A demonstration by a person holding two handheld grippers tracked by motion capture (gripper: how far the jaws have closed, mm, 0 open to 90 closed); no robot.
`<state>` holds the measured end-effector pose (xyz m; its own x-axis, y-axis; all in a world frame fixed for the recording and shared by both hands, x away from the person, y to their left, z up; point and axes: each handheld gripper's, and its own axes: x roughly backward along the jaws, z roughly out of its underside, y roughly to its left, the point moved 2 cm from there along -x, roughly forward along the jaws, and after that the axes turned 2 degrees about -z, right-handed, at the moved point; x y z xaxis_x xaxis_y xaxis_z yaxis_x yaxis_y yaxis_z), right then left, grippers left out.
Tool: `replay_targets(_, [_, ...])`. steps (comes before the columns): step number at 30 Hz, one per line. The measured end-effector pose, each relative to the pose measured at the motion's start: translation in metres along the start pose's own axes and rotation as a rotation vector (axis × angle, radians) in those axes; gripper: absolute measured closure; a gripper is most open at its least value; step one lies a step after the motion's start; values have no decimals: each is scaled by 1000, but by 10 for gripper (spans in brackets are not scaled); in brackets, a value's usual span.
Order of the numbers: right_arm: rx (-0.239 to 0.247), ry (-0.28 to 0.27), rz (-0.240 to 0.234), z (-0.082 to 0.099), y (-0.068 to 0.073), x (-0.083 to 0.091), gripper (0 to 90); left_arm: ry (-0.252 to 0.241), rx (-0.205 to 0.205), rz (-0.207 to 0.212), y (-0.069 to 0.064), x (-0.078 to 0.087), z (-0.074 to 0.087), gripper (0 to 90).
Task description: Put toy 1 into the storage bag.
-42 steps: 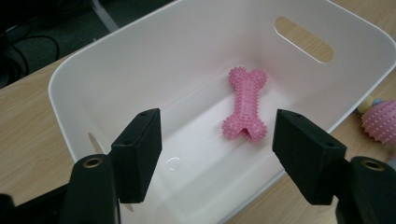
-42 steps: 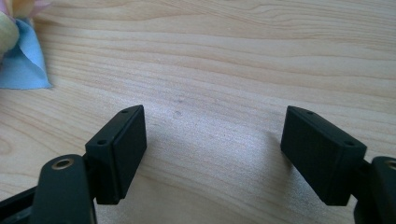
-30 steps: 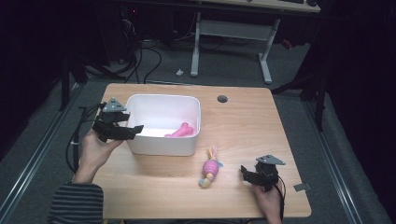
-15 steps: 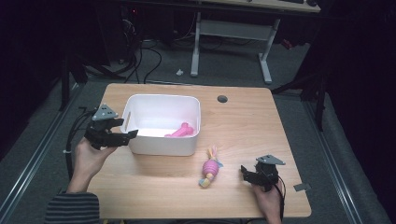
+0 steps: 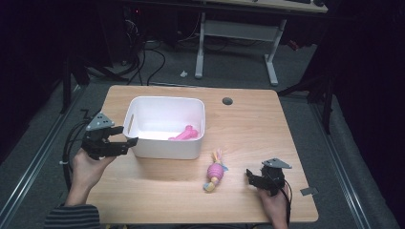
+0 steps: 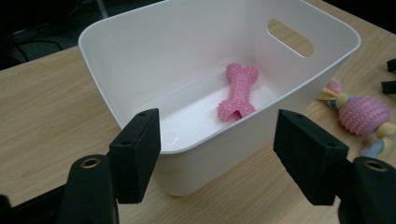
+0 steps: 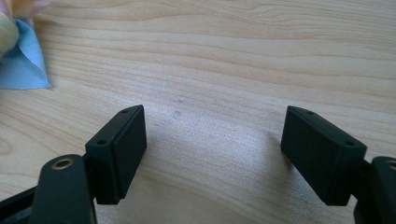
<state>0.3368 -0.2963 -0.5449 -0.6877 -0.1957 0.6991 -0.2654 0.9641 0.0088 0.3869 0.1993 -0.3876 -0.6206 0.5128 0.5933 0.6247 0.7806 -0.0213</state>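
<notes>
A white plastic bin [image 5: 165, 143] stands on the wooden table, and a pink spiky bone toy [image 5: 184, 134] lies in its right half; the bin [image 6: 140, 60] and the bone [image 6: 238, 93] show again in the left gripper view. My left gripper [image 5: 129, 142] hovers at the bin's left wall, open and empty, its jaws apart in front of the near wall. A pink ball toy with pastel rope ends [image 5: 215, 171] lies right of the bin and appears again as the ball toy [image 6: 364, 116]. My right gripper [image 5: 249, 175] rests low over bare wood at the front right, open and empty.
A round grommet hole [image 5: 227, 101] sits near the table's far edge. A grey tag [image 5: 308, 191] lies at the front right corner. Cables trail off the table's left side. A desk frame [image 5: 234, 33] stands on the floor beyond. A blue rope end [image 7: 23, 65] lies left of the right gripper.
My left gripper has drawn back from over the bin's left rim, leftward and toward the person, slightly lower. The right gripper and both toys have stayed put.
</notes>
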Motion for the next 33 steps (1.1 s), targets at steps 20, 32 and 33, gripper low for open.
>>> replay_targets(20, [0,0,0,0,0,0,229,0,43,17,-6,-2,26,323])
replay_targets(32, [0,0,0,0,0,0,229,17,61,39,-11,-8,40,321])
replay_targets(33, [0,0,0,0,0,0,228,15,66,48,-12,-9,41,321])
